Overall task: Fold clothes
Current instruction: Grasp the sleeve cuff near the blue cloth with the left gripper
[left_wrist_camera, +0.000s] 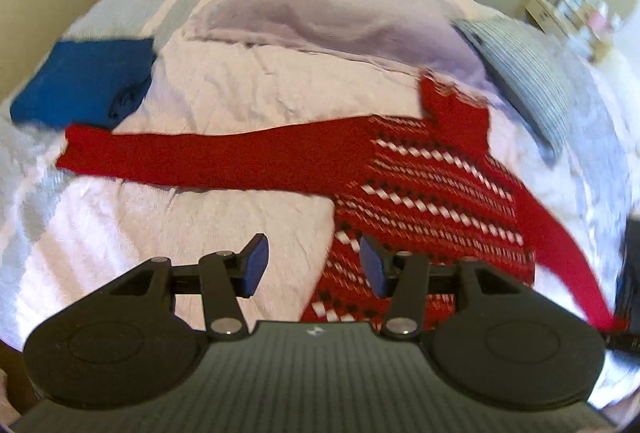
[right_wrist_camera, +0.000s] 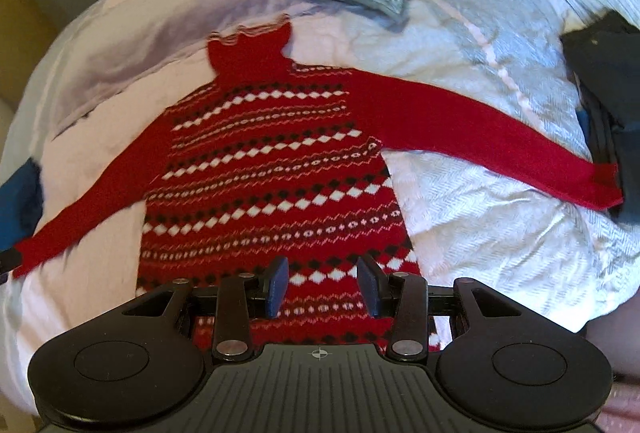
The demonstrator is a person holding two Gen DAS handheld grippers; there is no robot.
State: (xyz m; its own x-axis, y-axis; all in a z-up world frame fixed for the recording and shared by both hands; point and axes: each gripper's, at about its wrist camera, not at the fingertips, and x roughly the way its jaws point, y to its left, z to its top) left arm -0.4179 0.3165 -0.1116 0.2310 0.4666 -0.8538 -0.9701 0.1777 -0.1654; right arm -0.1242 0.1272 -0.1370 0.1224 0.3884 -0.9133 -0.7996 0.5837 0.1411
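sweater in red patterned knit (right_wrist_camera: 272, 169) is lying flat, sleeves spread for folding, while left gripper (left_wrist_camera: 314, 267) and right gripper (right_wrist_camera: 322, 283) are hovering with jaws apart, holding nothing.

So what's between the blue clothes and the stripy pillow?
In the left wrist view, only the rumpled pale bedcover lies between the folded blue garment and the striped pillow; the red sweater lies nearer the camera.

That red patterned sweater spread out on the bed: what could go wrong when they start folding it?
The red sweater lies flat, both grippers empty above its hem. One sleeve's cuff rests against a dark pile, so folding might drag that along. The other sleeve ends beside folded blue clothing and could disturb it. The bedding is wrinkled and soft, so the fingers may pinch it along with the knit.
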